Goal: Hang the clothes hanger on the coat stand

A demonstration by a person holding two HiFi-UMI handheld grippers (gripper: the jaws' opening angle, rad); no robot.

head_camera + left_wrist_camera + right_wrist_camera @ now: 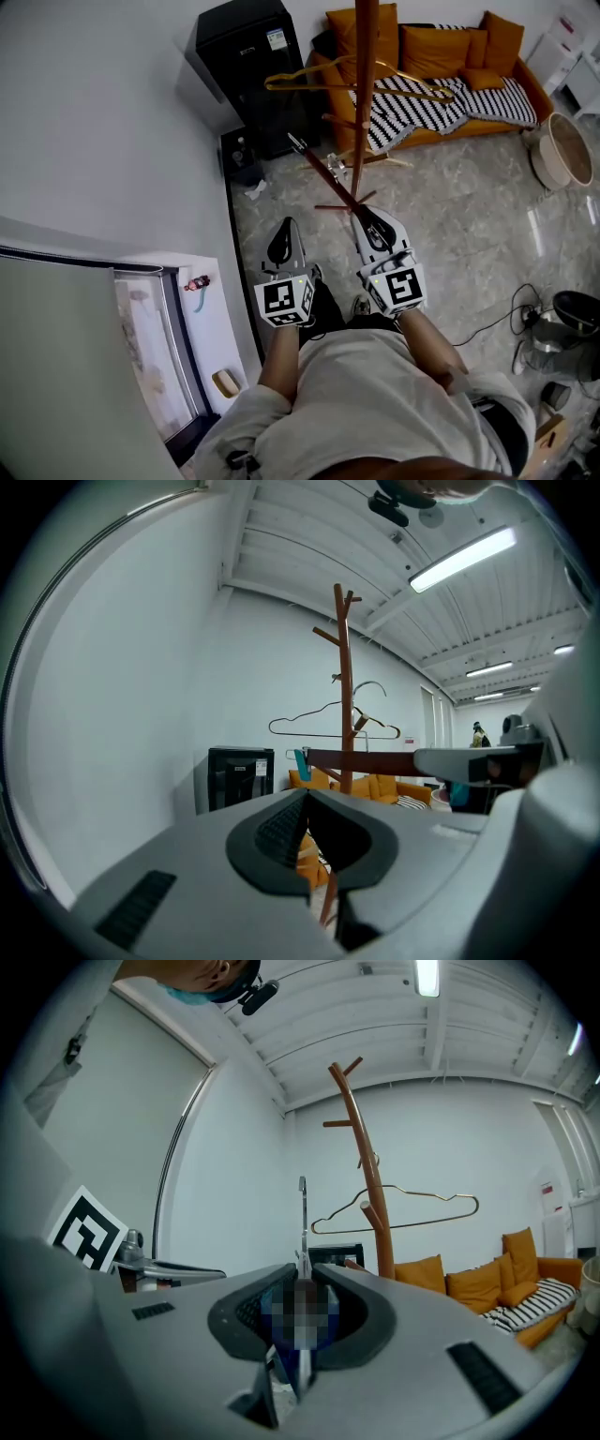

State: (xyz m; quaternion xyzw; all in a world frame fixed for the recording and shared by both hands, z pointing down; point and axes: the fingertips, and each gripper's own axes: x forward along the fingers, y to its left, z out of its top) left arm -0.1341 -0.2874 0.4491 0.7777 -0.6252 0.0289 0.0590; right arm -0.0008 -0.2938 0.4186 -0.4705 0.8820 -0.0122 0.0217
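Observation:
A brown wooden coat stand (362, 112) rises just ahead of me, and a thin gold wire hanger (309, 82) hangs on one of its pegs. My right gripper (361, 214) is shut on a dark red clothes hanger (323, 173), whose bar reaches up-left past the pole to a small clip. In the right gripper view its metal hook (302, 1218) stands upright between the jaws, left of the stand (367, 1176). My left gripper (288, 223) is beside the right one, shut and empty. In the left gripper view the bar (361, 760) crosses in front of the stand (343, 686).
A black cabinet (248, 70) stands against the white wall behind and left of the stand. An orange sofa (441, 56) with a striped blanket lies behind it. A round basket (567, 150) sits far right. Cables and a dark appliance (572, 319) lie on the floor at right.

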